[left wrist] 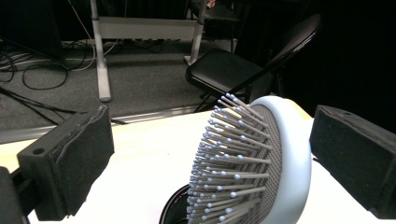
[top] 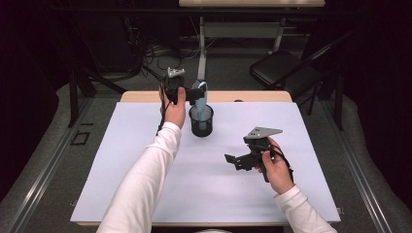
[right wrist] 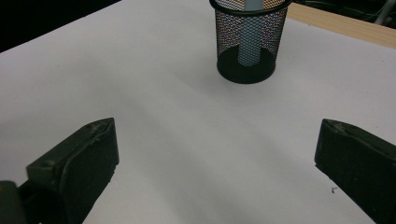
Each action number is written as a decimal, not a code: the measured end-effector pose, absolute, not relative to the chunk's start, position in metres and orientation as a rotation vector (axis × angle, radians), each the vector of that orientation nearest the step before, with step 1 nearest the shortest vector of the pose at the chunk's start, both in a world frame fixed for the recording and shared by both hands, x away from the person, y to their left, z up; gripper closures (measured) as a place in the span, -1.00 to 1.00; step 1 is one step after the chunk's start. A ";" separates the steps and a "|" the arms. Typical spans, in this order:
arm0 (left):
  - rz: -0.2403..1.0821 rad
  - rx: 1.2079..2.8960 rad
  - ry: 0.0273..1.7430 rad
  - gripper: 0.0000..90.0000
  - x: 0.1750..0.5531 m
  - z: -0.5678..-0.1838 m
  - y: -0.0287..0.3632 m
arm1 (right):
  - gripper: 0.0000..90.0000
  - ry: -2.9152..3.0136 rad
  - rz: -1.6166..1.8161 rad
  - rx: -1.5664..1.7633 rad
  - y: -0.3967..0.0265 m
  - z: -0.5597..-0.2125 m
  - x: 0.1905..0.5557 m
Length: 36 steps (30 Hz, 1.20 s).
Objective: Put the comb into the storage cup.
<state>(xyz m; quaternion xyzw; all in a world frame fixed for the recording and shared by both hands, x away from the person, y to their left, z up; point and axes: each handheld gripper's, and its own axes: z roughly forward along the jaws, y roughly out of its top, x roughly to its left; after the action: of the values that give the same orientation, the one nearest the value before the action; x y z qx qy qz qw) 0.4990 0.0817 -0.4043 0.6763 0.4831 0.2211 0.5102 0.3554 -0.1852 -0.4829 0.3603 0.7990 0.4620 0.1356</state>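
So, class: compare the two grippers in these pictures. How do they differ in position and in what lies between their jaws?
The left gripper is raised at the mesh cup, its jaws either side of the hairbrush head; the right gripper sits low, nearer the person. The left gripper brackets the brush; the right gripper has only the white sheet between its jaws. Both are open.

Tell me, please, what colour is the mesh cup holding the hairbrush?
Black: the mesh cup shows best in the right gripper view.

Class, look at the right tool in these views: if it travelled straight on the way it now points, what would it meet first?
Probably the black mesh cup, ahead between the open jaws of the right tool, holding the hairbrush. Before it lies bare white sheet; depth is uncertain.
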 end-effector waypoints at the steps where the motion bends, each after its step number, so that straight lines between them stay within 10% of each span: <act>1: 0.533 1.627 1.162 -0.99 0.499 -0.403 0.082 | -1.00 2.314 1.339 1.044 -0.185 -0.483 0.355; 36: 0.520 1.728 1.052 -0.99 0.475 -0.375 0.090 | -1.00 2.310 1.338 1.052 -0.186 -0.483 0.356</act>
<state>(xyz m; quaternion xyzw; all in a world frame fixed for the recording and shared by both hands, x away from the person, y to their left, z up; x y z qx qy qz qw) 0.4750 0.0898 -0.3746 0.7151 0.4354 0.2154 0.5026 0.3556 -0.1858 -0.4830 0.3633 0.7975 0.4620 0.1359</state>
